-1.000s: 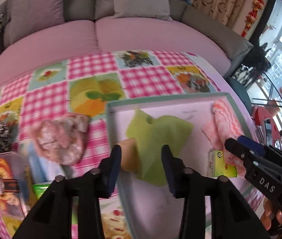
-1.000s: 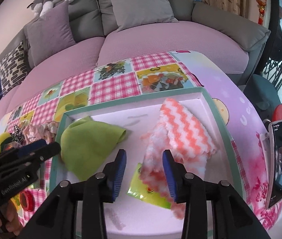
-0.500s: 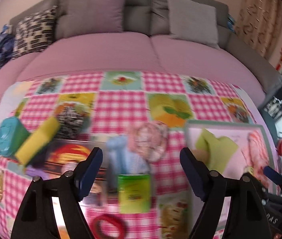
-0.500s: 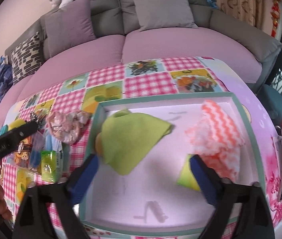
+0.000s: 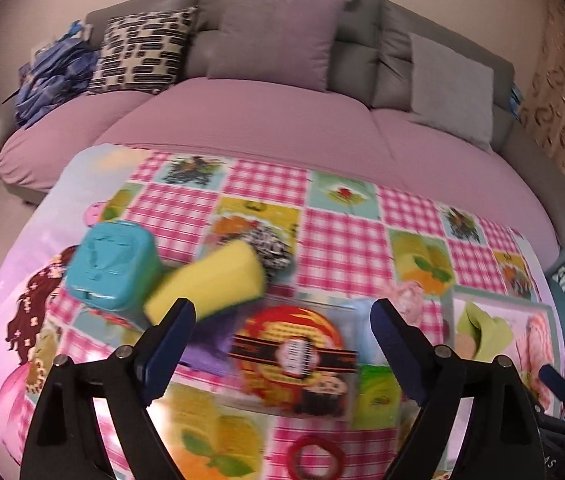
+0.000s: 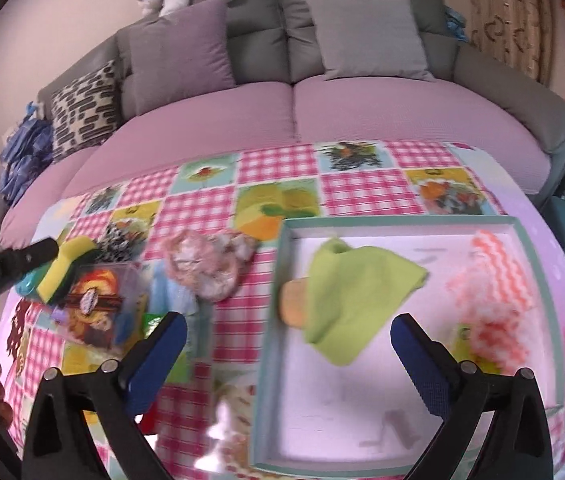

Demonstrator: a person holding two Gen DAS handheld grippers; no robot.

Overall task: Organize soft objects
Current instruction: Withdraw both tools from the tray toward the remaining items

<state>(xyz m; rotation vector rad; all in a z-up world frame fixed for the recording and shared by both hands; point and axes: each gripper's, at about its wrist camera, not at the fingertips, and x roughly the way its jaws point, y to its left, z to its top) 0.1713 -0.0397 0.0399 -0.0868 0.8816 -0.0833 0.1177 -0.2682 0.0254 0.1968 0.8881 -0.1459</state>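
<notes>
Left hand-held gripper (image 5: 282, 344) jaws opening, empty, over blurred, perhaps boxed, clutter; right hand-held gripper (image 6: 288, 350) spread, empty.

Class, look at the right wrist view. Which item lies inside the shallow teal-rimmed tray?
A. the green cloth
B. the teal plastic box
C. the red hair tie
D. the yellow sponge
A: the green cloth lies on the floor of the teal-rimmed tray, beside the orange-and-white zigzag cloth; the yellow sponge sits outside the tray on the checked tablecloth.
</notes>
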